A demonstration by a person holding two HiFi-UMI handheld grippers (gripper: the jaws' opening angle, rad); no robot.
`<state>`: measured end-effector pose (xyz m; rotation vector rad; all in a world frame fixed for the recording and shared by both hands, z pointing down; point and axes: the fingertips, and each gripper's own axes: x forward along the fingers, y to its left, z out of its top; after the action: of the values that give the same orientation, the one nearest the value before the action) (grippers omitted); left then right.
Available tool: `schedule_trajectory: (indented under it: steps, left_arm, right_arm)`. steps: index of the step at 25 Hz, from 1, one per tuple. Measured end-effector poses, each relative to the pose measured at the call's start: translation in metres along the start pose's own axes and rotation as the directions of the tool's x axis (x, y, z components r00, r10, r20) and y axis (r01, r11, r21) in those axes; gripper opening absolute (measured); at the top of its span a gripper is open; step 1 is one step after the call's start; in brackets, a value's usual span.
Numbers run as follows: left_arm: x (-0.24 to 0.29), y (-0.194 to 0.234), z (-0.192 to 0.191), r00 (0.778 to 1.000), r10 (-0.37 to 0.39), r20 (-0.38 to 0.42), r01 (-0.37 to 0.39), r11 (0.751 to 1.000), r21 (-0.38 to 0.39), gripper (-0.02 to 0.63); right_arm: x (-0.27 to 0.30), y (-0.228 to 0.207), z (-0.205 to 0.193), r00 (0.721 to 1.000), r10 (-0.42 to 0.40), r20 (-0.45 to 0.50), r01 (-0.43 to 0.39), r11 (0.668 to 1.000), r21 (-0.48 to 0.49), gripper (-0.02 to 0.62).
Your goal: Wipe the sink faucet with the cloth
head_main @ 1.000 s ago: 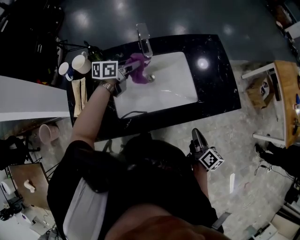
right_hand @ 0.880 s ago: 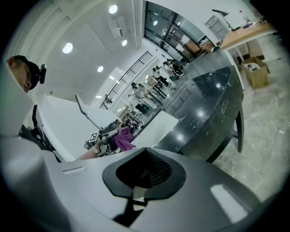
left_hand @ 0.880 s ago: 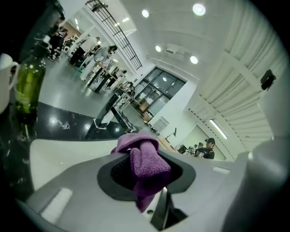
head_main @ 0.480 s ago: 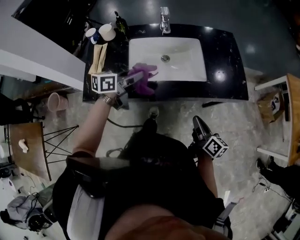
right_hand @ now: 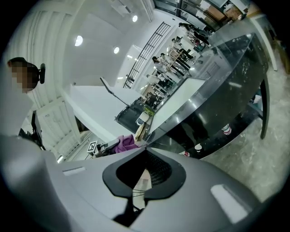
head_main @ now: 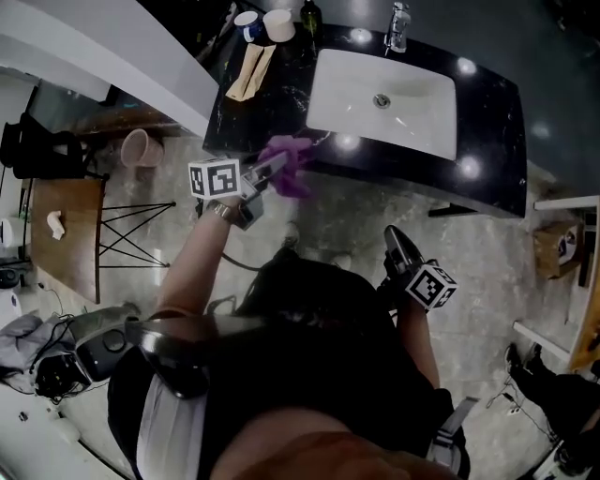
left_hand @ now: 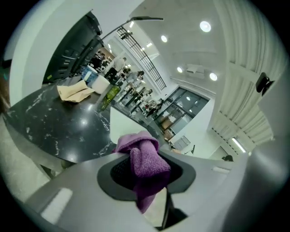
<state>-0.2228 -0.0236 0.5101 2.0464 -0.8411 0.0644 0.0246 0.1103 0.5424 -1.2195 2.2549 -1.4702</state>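
Observation:
A purple cloth (head_main: 289,161) hangs bunched from my left gripper (head_main: 275,169), which is shut on it just off the front edge of the black counter (head_main: 258,111). In the left gripper view the cloth (left_hand: 144,159) fills the gap between the jaws. The chrome faucet (head_main: 397,24) stands behind the white sink (head_main: 412,124), well away from the cloth. My right gripper (head_main: 394,242) is shut with nothing in it, held low over the floor by the person's body. In the right gripper view the cloth (right_hand: 122,144) shows far off at the left.
Two mugs (head_main: 264,24), a green bottle (head_main: 310,13) and a beige towel (head_main: 247,69) sit at the counter's left end. A pink bin (head_main: 139,148) and a wire-legged stool (head_main: 131,232) stand on the floor at the left. A wooden table (head_main: 61,230) is further left.
The person has stepped back from the sink. My left gripper and the cloth have drawn away from the faucet, across the basin and off the counter's front edge. The right gripper stays low.

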Motion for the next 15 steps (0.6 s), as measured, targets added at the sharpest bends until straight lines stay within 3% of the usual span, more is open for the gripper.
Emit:
schedule_trajectory:
  steps: [6, 15]
  left_arm:
    - [-0.017, 0.048, 0.030, 0.990, 0.116, 0.080, -0.116, 0.993, 0.004, 0.118]
    - [0.018, 0.128, 0.052, 0.959, 0.282, -0.030, -0.278, 0.954, 0.112, 0.118]
  right_arm:
    - [0.024, 0.011, -0.023, 0.999, -0.032, -0.007, 0.032, 0.999, 0.008, 0.011]
    - [0.046, 0.045, -0.055, 0.991, -0.113, 0.067, 0.113, 0.994, 0.009, 0.011]
